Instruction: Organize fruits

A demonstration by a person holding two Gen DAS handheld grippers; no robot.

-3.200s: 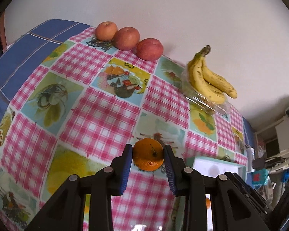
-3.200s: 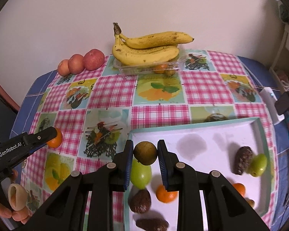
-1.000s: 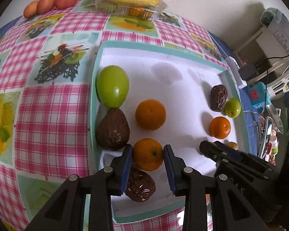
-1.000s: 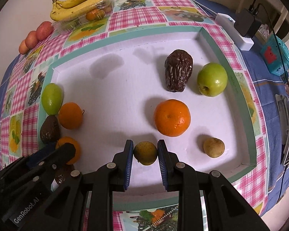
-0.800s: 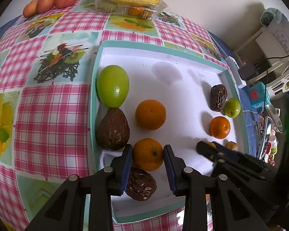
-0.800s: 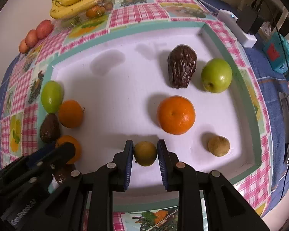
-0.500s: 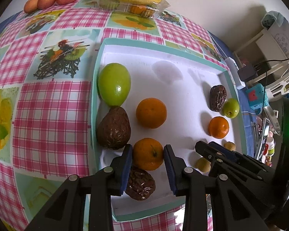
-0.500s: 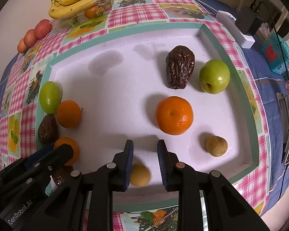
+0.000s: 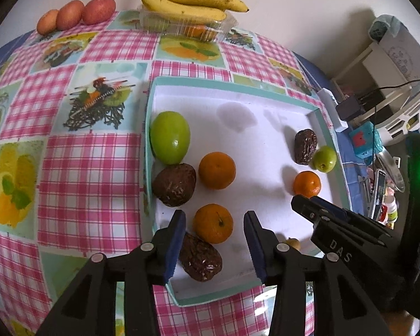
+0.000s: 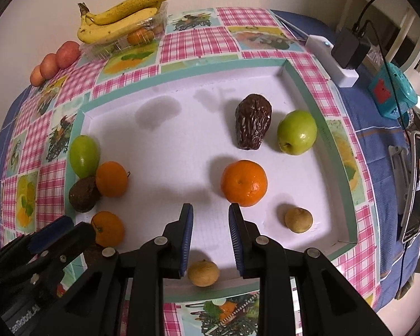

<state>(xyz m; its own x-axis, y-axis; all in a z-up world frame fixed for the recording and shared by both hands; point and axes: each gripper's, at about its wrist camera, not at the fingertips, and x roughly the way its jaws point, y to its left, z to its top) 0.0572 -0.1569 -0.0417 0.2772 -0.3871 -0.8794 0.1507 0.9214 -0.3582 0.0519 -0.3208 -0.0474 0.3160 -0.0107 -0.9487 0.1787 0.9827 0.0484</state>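
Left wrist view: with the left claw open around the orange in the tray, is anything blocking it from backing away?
Nothing visible stands behind it. The left claw is open, clear of the orange. A wrinkled brown fruit lies just beside its left finger, inside the tray.

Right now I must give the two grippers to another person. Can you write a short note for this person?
Left gripper: open, jaws either side of an orange that lies in the white tray.
Right gripper: open, empty; a small yellow-brown fruit lies on the tray floor below it.
Done: in the tray, a green fruit, two brown fruits and two oranges on the left; a dried brown fruit, green apple, orange and two small yellow-brown fruits on the right.
Left: bananas on their clear box and three red fruits sit by the wall.
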